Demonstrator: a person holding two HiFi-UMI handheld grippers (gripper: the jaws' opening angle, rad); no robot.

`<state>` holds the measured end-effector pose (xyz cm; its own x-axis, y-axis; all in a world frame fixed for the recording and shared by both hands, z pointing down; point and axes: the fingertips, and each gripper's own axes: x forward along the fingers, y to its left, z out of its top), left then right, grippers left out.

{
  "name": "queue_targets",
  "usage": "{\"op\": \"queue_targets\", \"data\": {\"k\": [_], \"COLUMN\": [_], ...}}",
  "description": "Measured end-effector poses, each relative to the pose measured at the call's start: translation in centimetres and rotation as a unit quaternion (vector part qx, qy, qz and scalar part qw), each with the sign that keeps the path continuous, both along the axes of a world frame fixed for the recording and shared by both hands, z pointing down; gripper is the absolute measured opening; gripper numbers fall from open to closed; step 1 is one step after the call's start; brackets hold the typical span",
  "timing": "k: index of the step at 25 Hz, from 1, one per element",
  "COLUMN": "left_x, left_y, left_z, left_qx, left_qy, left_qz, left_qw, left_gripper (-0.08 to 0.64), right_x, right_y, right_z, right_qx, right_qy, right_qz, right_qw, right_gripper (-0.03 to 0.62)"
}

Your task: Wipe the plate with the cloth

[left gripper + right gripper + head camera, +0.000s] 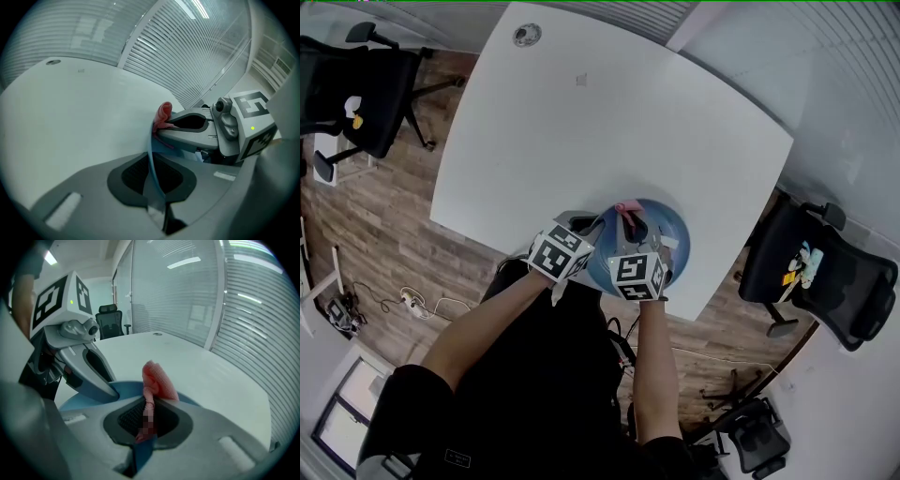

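Observation:
A blue plate sits near the front edge of the white table. My left gripper is shut on the plate's left rim; in the left gripper view the thin blue rim runs edge-on between the dark pads. My right gripper is shut on a pink cloth over the plate. In the right gripper view the cloth bunches up beyond the jaws, with the plate under it and the left gripper close on the left.
Black office chairs stand at the left and the right of the table. A round grommet sits at the table's far end. Cables lie on the wood floor. Glass walls with blinds stand behind.

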<state>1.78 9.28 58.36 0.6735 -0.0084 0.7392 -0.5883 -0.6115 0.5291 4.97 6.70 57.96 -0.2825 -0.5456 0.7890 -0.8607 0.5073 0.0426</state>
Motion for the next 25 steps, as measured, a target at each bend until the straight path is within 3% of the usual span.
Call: {"op": "queue_targets", "data": {"k": [13,25], "left_x": [0.1,0.1], "left_y": [0.0,0.1], "left_z": [0.1,0.2], "left_qx": [0.005,0.008], "left_qy": [-0.001,-0.002], "left_qz": [-0.004,-0.008], "left_qw": [1.0000,0.9999], "left_gripper": [0.023,0.025], "right_x": [3.6,6.6], "right_y": [-0.6,0.0], "right_z": [0.3,0.8], "right_qx": [0.004,-0.012], "right_qy": [0.053,0.140], "right_qz": [0.049,0.041], "right_qw": [0.997,0.989], "right_gripper": [0.023,0.023]}}
